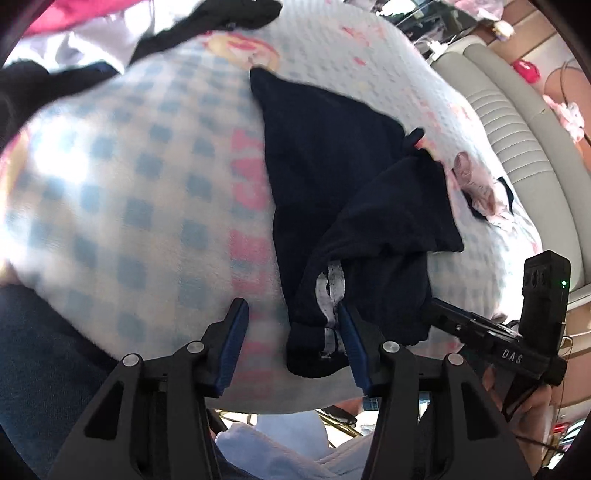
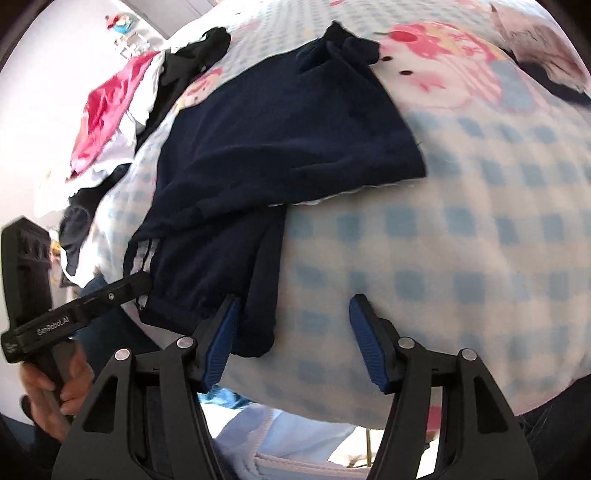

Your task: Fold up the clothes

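Note:
A dark navy garment (image 1: 332, 166) (image 2: 277, 129) with white side stripes (image 1: 328, 291) (image 2: 142, 254) lies partly folded on the blue-and-white checked blanket (image 1: 129, 184) (image 2: 443, 240). My left gripper (image 1: 291, 332) is open at the garment's near end. The striped cuff lies between its fingers against the right pad, while the left pad stands clear of the cloth. My right gripper (image 2: 295, 332) is open too. A navy fold lies just inside its left finger (image 2: 225, 332), and bare blanket fills the space up to the other one.
A heap of pink, white and black clothes (image 1: 74, 29) (image 2: 110, 110) lies at the blanket's far side. A small pink garment (image 1: 476, 184) rests near the ribbed beige cushion (image 1: 517, 129). Light blue cloth (image 1: 277, 443) (image 2: 288, 435) hangs below the near edge. A person's hand (image 2: 55, 384) holds the other handle.

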